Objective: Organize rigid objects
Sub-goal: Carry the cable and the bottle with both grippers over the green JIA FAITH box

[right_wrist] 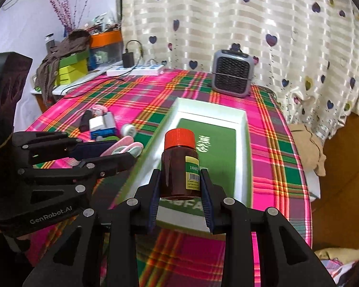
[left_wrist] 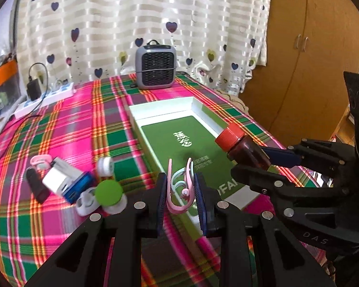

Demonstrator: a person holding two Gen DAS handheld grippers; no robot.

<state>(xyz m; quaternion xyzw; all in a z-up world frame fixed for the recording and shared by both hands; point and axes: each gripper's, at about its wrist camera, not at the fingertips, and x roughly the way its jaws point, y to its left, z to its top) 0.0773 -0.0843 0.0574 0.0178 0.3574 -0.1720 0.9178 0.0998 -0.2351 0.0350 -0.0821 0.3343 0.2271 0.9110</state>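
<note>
Left gripper (left_wrist: 181, 192) pinches pink clip (left_wrist: 179, 191) over near end of white box (left_wrist: 203, 110), apparently for drop-in. Right gripper (right_wrist: 180, 186) clamps brown bottle (right_wrist: 179, 167), red cap up, above same box, likely next. Remaining clutter (left_wrist: 67, 181) lies left on plaid cloth (left_wrist: 59, 124).

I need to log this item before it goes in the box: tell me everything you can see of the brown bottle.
The brown bottle is a small jar of dark amber, see-through material, plastic or glass, with a ribbed orange-red screw cap, closed. A yellow-green and white label with a barcode and "100" runs down its side. The right gripper clamps its lower body between blue pads. It is held off the table, over the near part of the white box, cap pointing away from the gripper.
</note>
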